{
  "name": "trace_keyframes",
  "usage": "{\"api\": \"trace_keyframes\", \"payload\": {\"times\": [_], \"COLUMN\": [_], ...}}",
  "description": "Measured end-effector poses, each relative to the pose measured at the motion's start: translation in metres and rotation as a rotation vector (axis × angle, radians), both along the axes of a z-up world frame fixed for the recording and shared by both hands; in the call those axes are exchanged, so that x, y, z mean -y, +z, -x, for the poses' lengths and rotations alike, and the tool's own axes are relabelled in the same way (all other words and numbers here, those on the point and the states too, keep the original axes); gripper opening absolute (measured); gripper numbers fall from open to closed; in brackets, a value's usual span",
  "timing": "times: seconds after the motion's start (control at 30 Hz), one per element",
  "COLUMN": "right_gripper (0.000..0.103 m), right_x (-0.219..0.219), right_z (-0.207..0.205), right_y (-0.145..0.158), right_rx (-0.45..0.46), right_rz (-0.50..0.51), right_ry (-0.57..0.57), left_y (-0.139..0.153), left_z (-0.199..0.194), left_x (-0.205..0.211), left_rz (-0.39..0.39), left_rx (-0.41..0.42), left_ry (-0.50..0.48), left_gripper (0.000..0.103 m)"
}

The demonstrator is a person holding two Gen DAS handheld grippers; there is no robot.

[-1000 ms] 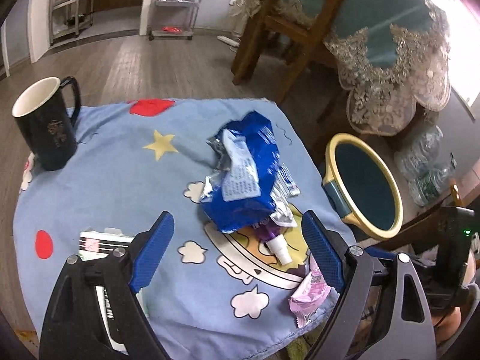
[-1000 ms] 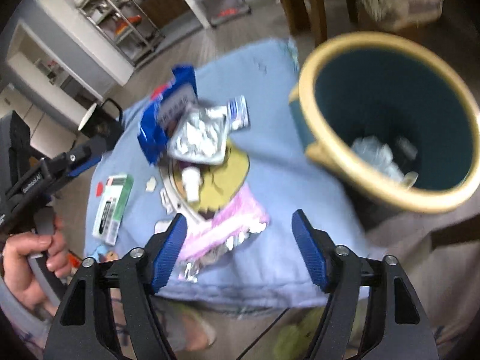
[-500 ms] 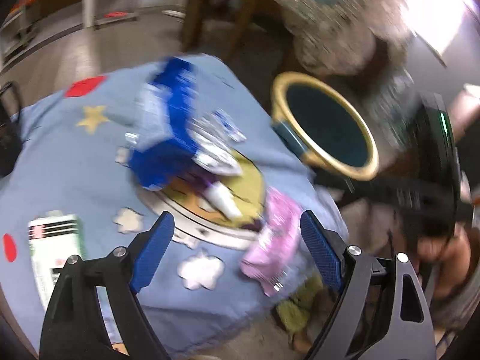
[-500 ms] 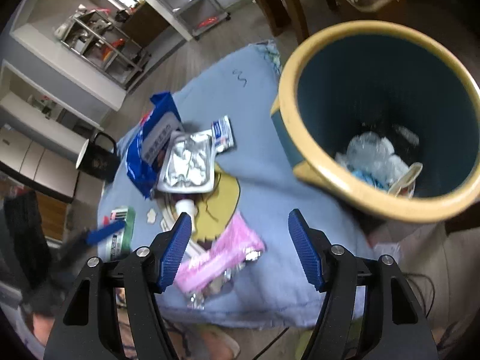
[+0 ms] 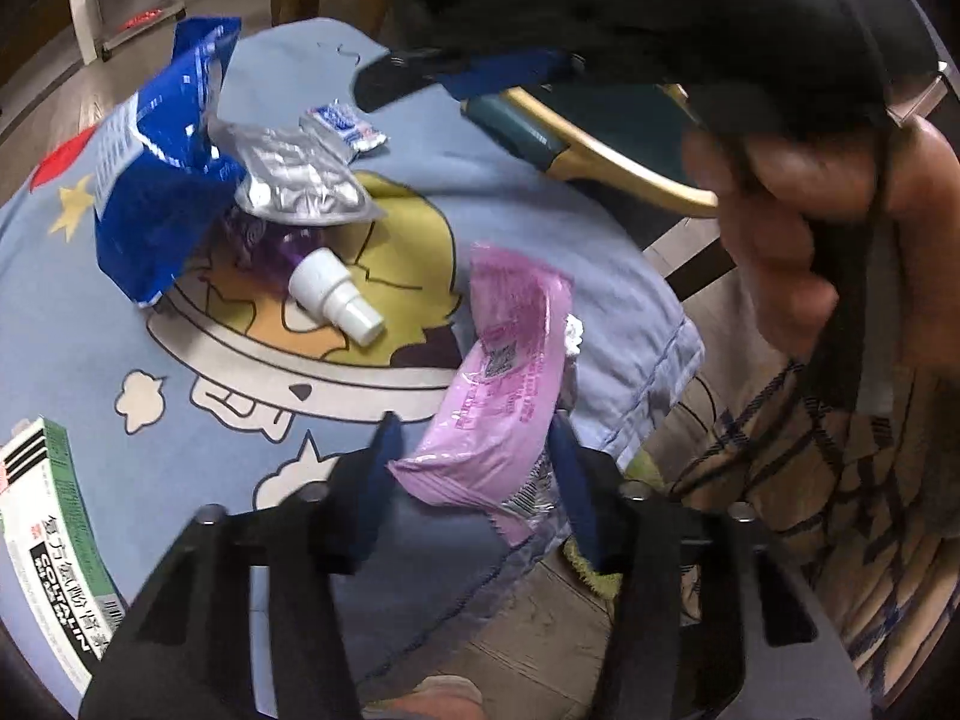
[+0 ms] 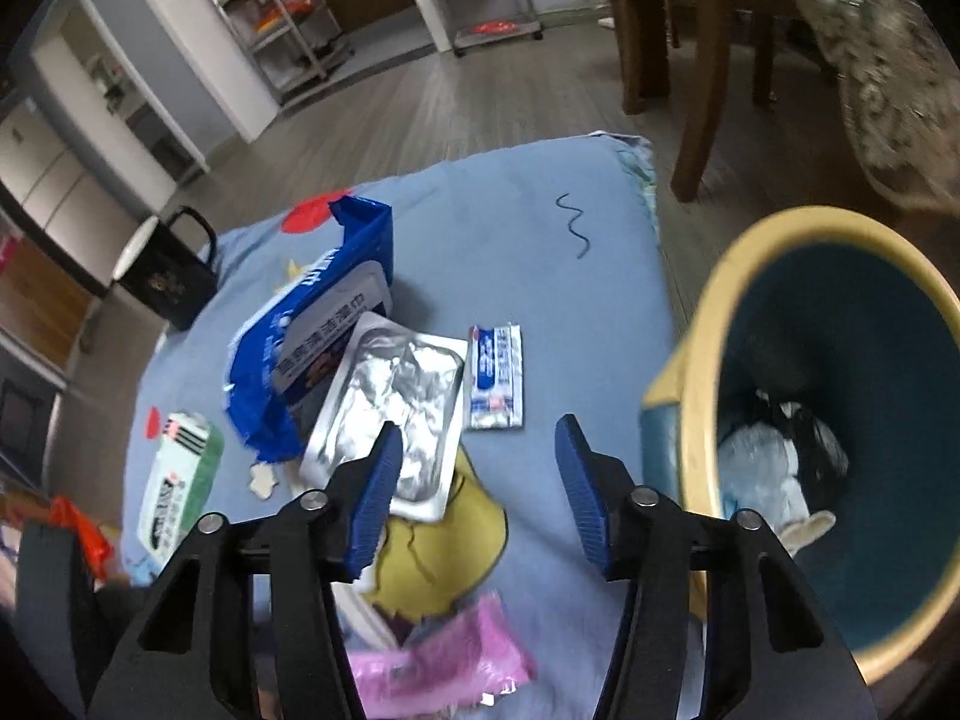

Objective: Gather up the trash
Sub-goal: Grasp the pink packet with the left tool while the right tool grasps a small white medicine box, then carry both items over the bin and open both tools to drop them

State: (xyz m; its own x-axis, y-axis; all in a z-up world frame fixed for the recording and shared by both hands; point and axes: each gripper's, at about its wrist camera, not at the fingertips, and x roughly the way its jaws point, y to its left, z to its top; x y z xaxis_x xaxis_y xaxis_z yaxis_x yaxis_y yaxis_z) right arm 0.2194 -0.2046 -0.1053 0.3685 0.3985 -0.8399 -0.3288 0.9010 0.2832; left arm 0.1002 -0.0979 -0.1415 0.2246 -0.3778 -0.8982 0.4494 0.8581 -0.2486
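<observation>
Left wrist view: the left gripper (image 5: 474,450) is seen pointing down at the near right edge of the worktop (image 5: 540,228), which is covered by a blue cartoon-print cloth. Its jaws have just been closing, and the near end of a pink wrapper (image 5: 510,372) is caught between the two blue pads, which appear to press on its sides. Farther left on the cloth, a torn blue packet (image 5: 162,180) is seen lying partly over a silver foil tray (image 5: 294,180), with a small white-capped bottle (image 5: 333,294) just beside them and a small blue-and-white sachet (image 5: 342,123) beyond. A green-and-white box (image 5: 48,546) is seen at the near left edge. A yellow-rimmed waste bin (image 5: 606,162) stands off the far right side of the worktop, partly hidden by a person's hand (image 5: 840,228) holding the other tool.

Right wrist view: the right gripper (image 6: 474,468) is held above the cloth with its jaws about half apart, having just been closing, and nothing is held between them. The foil tray (image 6: 396,402) is seen just beyond its left pad and the sachet (image 6: 495,375) ahead. Trash is seen inside the bin (image 6: 708,312) at the right. A black mug (image 6: 165,282) stands at the far left corner.
</observation>
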Motion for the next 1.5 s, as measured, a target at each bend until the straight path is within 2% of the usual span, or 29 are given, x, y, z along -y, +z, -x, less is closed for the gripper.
{"api": "trace_keyframes", "payload": {"times": [0.23, 0.37, 0.53, 0.8, 1.27, 1.5], "right_gripper": [0.042, 0.031, 0.027, 0.025, 0.025, 0.025], "right_x": [-0.018, -0.024, -0.03, -0.012, 0.064, 0.088], "right_z": [-0.023, -0.029, -0.025, -0.016, 0.04, 0.065], "right_y": [-0.023, -0.034, -0.035, -0.018, 0.053, 0.067], "right_rx": [-0.028, -0.041, 0.005, 0.021, 0.104, 0.142], "right_rz": [0.064, 0.097, 0.146, 0.062, -0.192, -0.216], "right_ry": [0.029, 0.033, 0.074, 0.029, -0.132, -0.164], "left_y": [0.001, 0.001, 0.003, 0.014, 0.059, 0.076], "left_z": [0.0, -0.002, -0.004, -0.011, -0.015, -0.015], "left_x": [-0.015, -0.024, -0.03, -0.029, -0.029, -0.025], "left_rz": [0.07, 0.084, 0.089, 0.12, 0.205, 0.224], "left_rx": [-0.019, -0.026, -0.024, -0.007, 0.093, 0.141], "left_ry": [0.018, 0.029, 0.042, 0.05, 0.099, 0.13], "left_gripper": [0.027, 0.025, 0.025, 0.022, 0.021, 0.021]}}
